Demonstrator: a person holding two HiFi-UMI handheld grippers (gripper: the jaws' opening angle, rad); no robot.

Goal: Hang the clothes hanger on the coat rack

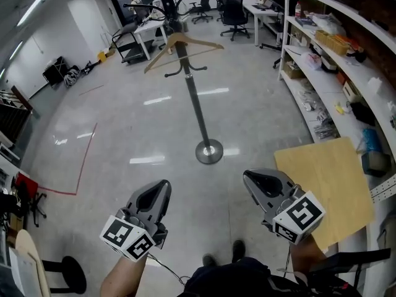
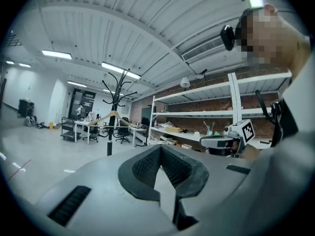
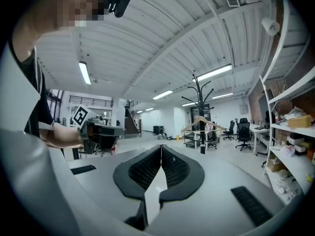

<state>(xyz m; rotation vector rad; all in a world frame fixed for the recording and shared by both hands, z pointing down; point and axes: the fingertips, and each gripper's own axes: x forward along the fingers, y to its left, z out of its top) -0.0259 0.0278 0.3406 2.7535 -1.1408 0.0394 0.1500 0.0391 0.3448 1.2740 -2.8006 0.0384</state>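
Note:
A wooden clothes hanger (image 1: 182, 44) hangs on the black coat rack (image 1: 197, 104), which stands on a round base (image 1: 209, 151) in the middle of the floor. The hanger (image 2: 114, 117) and rack (image 2: 115, 102) show small and far off in the left gripper view, and the hanger (image 3: 201, 122) on the rack (image 3: 201, 107) likewise in the right gripper view. My left gripper (image 1: 159, 190) is low at the near left, shut and empty. My right gripper (image 1: 255, 181) is low at the near right, shut and empty. Both are well short of the rack.
Metal shelving (image 1: 337, 48) with boxes and clutter lines the right side. A wooden board (image 1: 325, 187) lies near my right gripper. Desks, a cart (image 1: 133, 42) and office chairs (image 1: 234, 11) stand at the far end. Red tape (image 1: 83, 166) marks the floor at left.

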